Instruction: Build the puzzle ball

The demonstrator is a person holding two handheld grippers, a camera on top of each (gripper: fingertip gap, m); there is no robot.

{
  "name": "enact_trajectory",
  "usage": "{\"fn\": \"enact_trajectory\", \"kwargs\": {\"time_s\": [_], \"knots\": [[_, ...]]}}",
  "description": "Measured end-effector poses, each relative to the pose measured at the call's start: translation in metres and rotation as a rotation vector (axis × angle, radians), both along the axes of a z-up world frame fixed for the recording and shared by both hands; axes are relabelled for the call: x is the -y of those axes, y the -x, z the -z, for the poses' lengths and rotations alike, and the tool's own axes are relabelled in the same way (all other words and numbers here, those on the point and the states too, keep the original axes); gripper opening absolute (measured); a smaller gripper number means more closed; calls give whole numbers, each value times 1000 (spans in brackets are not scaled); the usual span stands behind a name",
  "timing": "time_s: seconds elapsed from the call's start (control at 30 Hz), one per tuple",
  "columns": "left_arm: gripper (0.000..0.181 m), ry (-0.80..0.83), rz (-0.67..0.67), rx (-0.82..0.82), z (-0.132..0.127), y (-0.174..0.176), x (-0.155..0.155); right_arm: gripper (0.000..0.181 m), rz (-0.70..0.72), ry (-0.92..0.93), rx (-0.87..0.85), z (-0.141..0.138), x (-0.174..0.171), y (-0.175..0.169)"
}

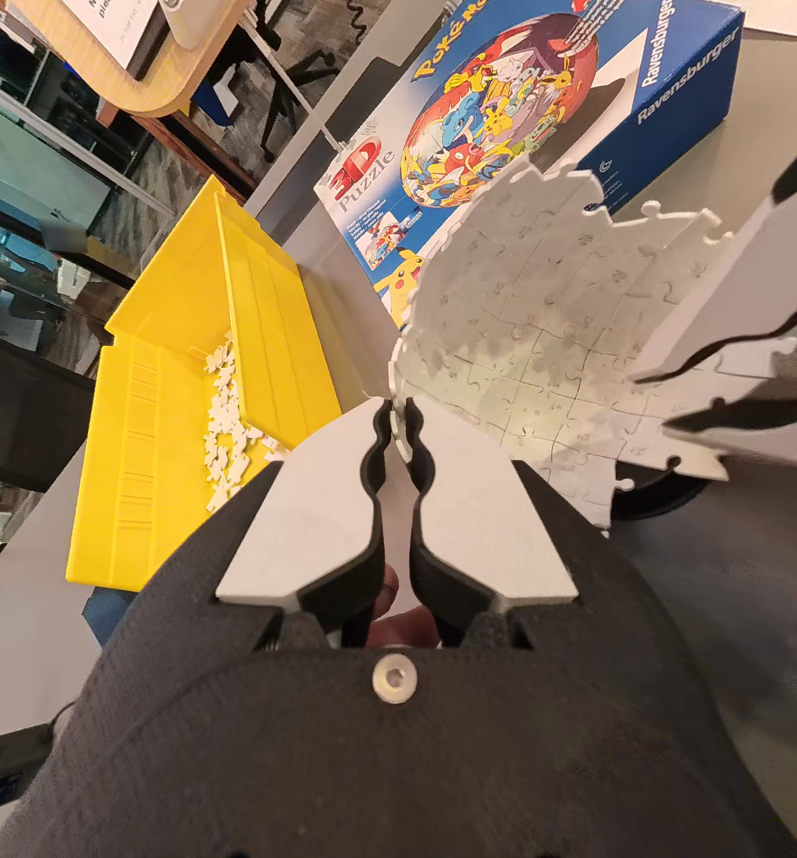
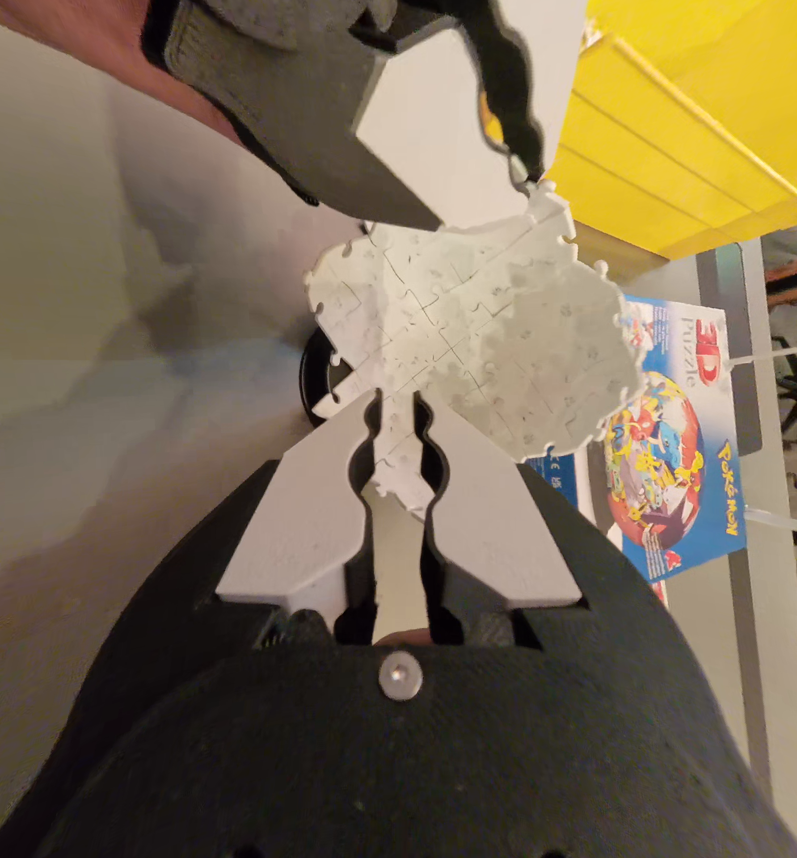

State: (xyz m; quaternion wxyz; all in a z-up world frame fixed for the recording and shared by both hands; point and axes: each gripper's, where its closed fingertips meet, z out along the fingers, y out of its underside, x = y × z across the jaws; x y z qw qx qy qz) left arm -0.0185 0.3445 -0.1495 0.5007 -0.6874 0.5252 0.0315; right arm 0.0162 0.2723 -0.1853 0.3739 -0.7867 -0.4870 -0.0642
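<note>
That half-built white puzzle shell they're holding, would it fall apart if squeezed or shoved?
Probably fragile: the puzzle shell is many thin interlocked pieces with visible seams, so a shove might pop some loose. It looks light, since the left gripper and right gripper hold it by its edges. Its curve likely adds some stiffness.

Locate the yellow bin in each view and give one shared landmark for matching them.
Left wrist view: yellow bin at left centre, left of the left gripper, loose pieces inside.
Right wrist view: the bin fills the upper right corner, seen from outside.
Shared landmark: the blue puzzle box, beside the bin in both views.
</note>
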Motion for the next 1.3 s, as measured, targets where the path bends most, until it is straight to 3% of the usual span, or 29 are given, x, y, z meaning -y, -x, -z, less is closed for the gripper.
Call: {"fn": "enact_trajectory", "kwargs": {"time_s": [0.03, 0.3, 0.63, 1.0, 1.17, 1.3], "knots": [[5, -1, 4, 1, 0, 0, 0, 5, -20, 15, -27, -4, 1, 1], [5, -8, 25, 7, -1, -1, 0, 1, -186, 108, -45, -10, 17, 2], [6, 22, 43, 68, 0, -5, -3, 6, -13, 1, -254, -43, 12, -32], [31, 106, 128, 181, -14, -2, 5, 7, 34, -39, -325, -56, 12, -41], [43, 131, 181, 240, -42, 24, 6, 12, 126, -28, -433, -63, 10, -62], [41, 238, 230, 157, -29, 58, -1, 16, 223, 37, -500, -51, 8, -81]]}}
